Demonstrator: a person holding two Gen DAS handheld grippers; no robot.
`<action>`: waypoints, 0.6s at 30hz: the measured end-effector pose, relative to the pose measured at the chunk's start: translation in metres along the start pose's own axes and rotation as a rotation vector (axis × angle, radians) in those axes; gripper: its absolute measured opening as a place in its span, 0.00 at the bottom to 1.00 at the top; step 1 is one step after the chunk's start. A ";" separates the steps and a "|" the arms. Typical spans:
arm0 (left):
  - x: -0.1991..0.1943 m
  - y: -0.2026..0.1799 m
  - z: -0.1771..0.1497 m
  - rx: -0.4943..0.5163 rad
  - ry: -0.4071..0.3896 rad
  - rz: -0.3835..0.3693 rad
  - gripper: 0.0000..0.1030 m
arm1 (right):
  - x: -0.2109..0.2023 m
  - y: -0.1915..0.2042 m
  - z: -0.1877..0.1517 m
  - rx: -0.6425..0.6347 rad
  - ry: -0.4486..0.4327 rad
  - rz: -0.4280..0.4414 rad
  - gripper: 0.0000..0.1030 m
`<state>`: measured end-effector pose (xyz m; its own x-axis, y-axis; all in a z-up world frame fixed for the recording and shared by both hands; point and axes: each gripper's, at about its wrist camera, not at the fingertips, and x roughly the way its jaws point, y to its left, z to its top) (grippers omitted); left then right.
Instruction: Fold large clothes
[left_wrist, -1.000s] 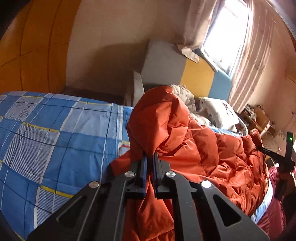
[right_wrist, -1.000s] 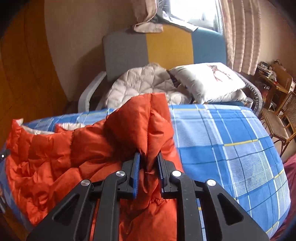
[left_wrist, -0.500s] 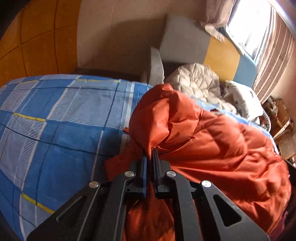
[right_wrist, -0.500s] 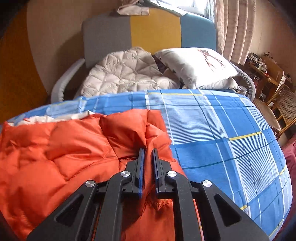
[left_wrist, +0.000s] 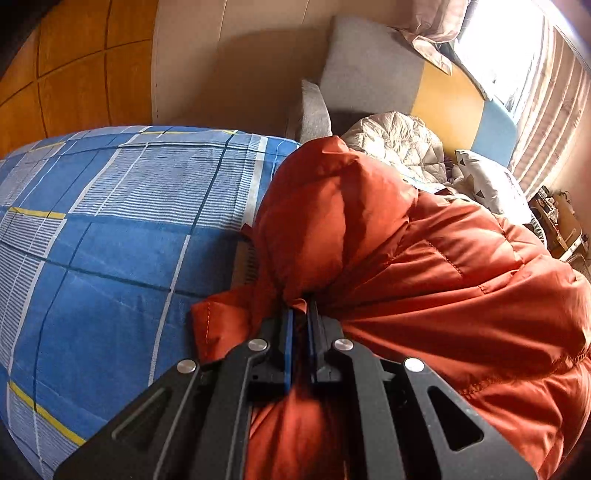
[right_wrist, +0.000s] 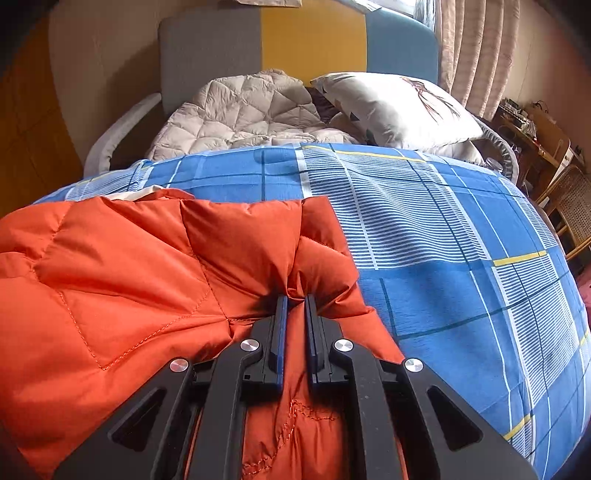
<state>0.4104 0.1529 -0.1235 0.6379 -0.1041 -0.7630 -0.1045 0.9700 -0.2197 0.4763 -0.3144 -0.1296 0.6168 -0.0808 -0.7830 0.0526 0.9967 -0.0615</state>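
Note:
An orange quilted down jacket (left_wrist: 443, 280) lies on a bed with a blue plaid sheet (left_wrist: 110, 236). My left gripper (left_wrist: 300, 314) is shut on a bunched fold at the jacket's left edge; the cloth bulges up past the fingertips. In the right wrist view the jacket (right_wrist: 129, 277) lies spread and mostly flat on the sheet (right_wrist: 443, 266). My right gripper (right_wrist: 295, 301) is shut on a puckered fold near the jacket's right corner. A strip of pale lining shows at the jacket's far edge.
A grey, yellow and blue sofa (right_wrist: 303, 44) stands beyond the bed, holding a beige quilted coat (right_wrist: 240, 110) and a white pillow (right_wrist: 399, 107). A wooden chair (right_wrist: 569, 206) and cluttered desk are at the right. An orange panelled wall (left_wrist: 66, 74) is at the left.
Both grippers have carried the jacket forward and down; it went from a raised, crumpled heap to lying spread flatter on the sheet. Both stayed shut on the cloth.

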 end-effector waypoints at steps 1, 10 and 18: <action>-0.002 0.000 0.002 -0.002 0.009 0.006 0.08 | 0.000 0.001 0.000 -0.002 0.003 -0.003 0.09; -0.068 -0.002 0.014 -0.035 -0.125 -0.009 0.51 | -0.030 -0.003 0.006 0.019 -0.005 -0.026 0.44; -0.105 -0.074 0.013 0.116 -0.212 -0.127 0.53 | -0.107 0.025 0.007 0.021 -0.162 0.047 0.61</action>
<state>0.3614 0.0947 -0.0188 0.7874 -0.1897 -0.5866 0.0666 0.9721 -0.2250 0.4175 -0.2805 -0.0430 0.7375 -0.0350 -0.6744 0.0357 0.9993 -0.0128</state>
